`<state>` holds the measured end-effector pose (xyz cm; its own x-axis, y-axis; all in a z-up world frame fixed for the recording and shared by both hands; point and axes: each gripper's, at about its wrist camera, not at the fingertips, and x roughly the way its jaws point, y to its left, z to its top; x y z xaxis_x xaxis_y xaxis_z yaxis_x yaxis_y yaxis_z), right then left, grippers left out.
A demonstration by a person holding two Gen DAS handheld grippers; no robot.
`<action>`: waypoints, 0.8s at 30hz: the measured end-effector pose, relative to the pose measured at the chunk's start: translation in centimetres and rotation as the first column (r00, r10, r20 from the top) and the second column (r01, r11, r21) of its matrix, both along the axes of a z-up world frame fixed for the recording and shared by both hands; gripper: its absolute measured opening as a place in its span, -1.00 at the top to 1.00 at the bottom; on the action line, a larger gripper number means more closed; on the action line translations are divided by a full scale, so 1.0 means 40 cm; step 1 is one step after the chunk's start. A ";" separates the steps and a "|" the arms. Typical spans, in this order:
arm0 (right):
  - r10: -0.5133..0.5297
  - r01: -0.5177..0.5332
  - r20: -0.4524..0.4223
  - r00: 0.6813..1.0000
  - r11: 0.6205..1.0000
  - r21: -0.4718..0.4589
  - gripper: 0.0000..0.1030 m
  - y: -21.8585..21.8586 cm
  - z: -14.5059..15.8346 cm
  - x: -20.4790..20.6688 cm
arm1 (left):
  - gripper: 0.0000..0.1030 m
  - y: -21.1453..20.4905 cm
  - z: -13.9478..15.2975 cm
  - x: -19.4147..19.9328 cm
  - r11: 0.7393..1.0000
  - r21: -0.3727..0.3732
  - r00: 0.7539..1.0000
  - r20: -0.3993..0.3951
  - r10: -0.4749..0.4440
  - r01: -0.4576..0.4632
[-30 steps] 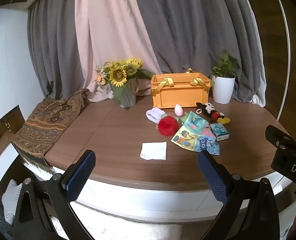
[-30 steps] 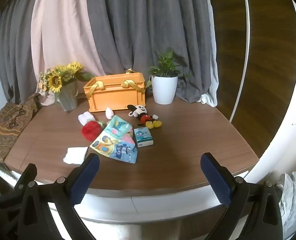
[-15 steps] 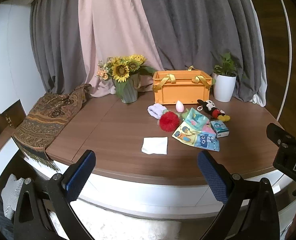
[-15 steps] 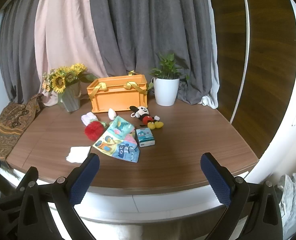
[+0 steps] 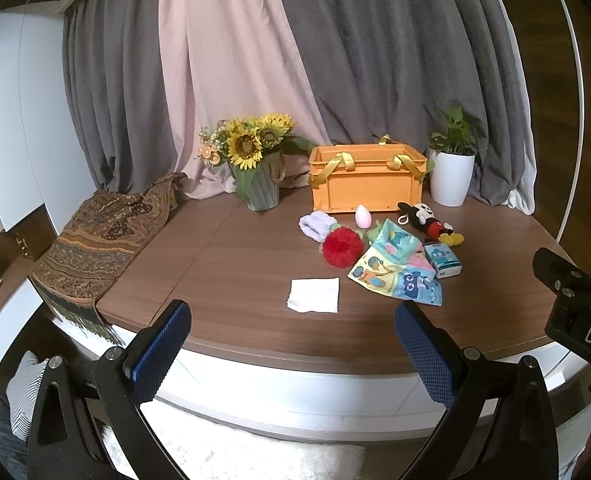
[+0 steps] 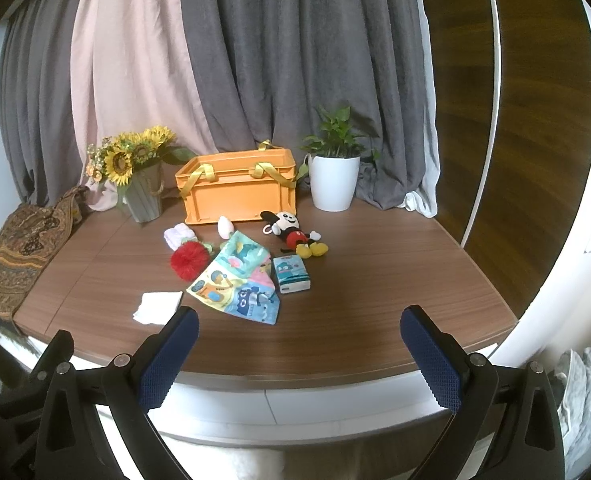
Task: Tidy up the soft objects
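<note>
An orange crate [image 5: 367,182] [image 6: 239,190] with yellow straps stands at the back of the round wooden table [image 5: 235,264]. In front of it lie a Mickey plush [image 5: 427,220] [image 6: 293,232], a red pompom [image 5: 342,246] [image 6: 189,260], a lilac cloth [image 5: 315,224], a pink egg sponge [image 5: 362,215], a colourful cloth book [image 5: 395,266] [image 6: 235,280], a tissue pack [image 5: 442,260] [image 6: 291,274] and a white folded cloth [image 5: 314,301] [image 6: 157,306]. My left gripper [image 5: 291,356] and right gripper [image 6: 299,356] are open and empty, short of the table's front edge.
A sunflower vase [image 5: 257,168] stands left of the crate, a white potted plant [image 5: 451,170] to its right. A patterned shawl [image 5: 103,240] drapes over the table's left edge. The right gripper's body [image 5: 579,312] shows at the left view's right side.
Both grippers have risen and tilted a little, so the table sits lower and slightly closer in both views. Objects on the table have not moved.
</note>
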<state>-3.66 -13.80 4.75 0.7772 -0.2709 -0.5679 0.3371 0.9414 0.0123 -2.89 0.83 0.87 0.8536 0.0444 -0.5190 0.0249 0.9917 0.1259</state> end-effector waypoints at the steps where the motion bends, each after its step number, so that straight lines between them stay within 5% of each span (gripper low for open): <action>1: 0.000 0.000 0.000 1.000 1.000 0.000 -0.99 0.000 0.000 0.000 | -1.00 0.000 0.001 0.002 1.000 0.002 1.000 0.001 0.001 -0.001; 24: 0.004 -0.004 -0.006 1.000 1.000 0.000 -0.99 0.000 -0.010 0.005 | -1.00 -0.006 -0.015 0.005 1.000 -0.001 1.000 0.000 0.008 -0.008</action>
<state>-3.45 -13.79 4.37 0.7748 -0.2684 -0.5725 0.3338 0.9426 0.0099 -2.67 0.57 0.26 0.8533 0.0510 -0.5190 0.0168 0.9920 0.1253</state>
